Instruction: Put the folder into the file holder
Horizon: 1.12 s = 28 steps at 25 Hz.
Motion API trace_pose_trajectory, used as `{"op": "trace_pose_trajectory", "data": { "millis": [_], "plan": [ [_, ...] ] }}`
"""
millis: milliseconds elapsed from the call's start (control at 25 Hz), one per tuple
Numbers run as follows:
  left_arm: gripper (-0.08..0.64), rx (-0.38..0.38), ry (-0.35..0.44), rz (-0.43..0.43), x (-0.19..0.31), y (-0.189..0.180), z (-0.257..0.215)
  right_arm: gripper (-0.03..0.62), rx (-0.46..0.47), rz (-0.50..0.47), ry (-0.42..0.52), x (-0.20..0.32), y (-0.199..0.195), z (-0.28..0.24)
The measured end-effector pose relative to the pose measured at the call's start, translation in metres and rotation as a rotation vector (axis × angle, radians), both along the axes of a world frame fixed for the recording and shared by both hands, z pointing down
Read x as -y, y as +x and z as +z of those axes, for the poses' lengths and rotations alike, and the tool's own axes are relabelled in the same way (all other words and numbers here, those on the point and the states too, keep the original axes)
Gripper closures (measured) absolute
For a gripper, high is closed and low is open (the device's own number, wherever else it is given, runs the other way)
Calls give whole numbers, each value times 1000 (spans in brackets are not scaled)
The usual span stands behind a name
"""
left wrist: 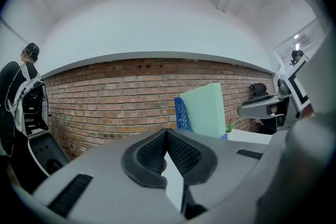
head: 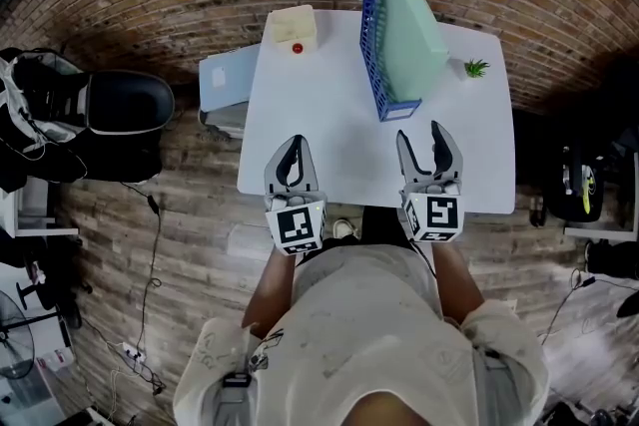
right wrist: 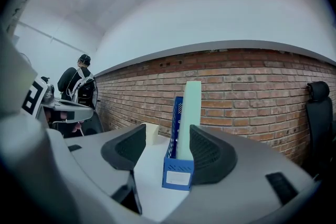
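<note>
Pale green slab-like folder [head: 411, 25] stands upright inside the blue mesh plastic file holder [head: 373, 45], on the far half of the white rectangular table [head: 319, 120]. The folder's top rises well above the holder's wall and leans slightly toward the right. Nothing touches it.

Left gripper [head: 295, 149] sits near the table's near edge, well apart from the holder. Its own view shows the two dark ribbed pads [left wrist: 152, 153] pressed tip to tip with nothing between them.

Right gripper [head: 420, 137] is also at the near edge, just short of the holder's labelled front end. Its jaws are spread wide and empty. The holder [right wrist: 177, 173] and folder [right wrist: 189, 113] show through the gap, but farther off, not within the pads.

Cream box with a red dot [head: 292, 25] at the far left corner. Small green plant [head: 476, 68] to the holder's right.

Judgement: placement looks done, and the step in hand is the retreat after release. The next move calls for little. Keep both tools clear of the holder, and avoid brushing the tall folder, which looks easy to tip. If anything, check that it sits fully down in the slot.
</note>
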<state>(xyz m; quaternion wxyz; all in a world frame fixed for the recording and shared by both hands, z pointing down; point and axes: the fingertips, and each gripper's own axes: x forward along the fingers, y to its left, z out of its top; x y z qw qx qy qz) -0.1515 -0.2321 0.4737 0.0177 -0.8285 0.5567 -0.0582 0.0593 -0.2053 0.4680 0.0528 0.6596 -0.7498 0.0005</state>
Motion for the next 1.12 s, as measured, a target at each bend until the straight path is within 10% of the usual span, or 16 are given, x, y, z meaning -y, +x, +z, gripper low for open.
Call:
{"op": "trace_pose_trajectory", "data": {
  "millis": [280, 680, 1120],
  "plan": [
    [548, -2, 6, -4, 6, 0, -4, 325, -1, 8, 17, 6, 1, -7],
    [548, -20, 12, -6, 5, -1, -6, 564, -46, 14, 57, 2, -1, -21],
    [548, -37, 10, 4, 5, 0, -6, 572, -57, 20, 38, 2, -3, -20]
  ]
}}
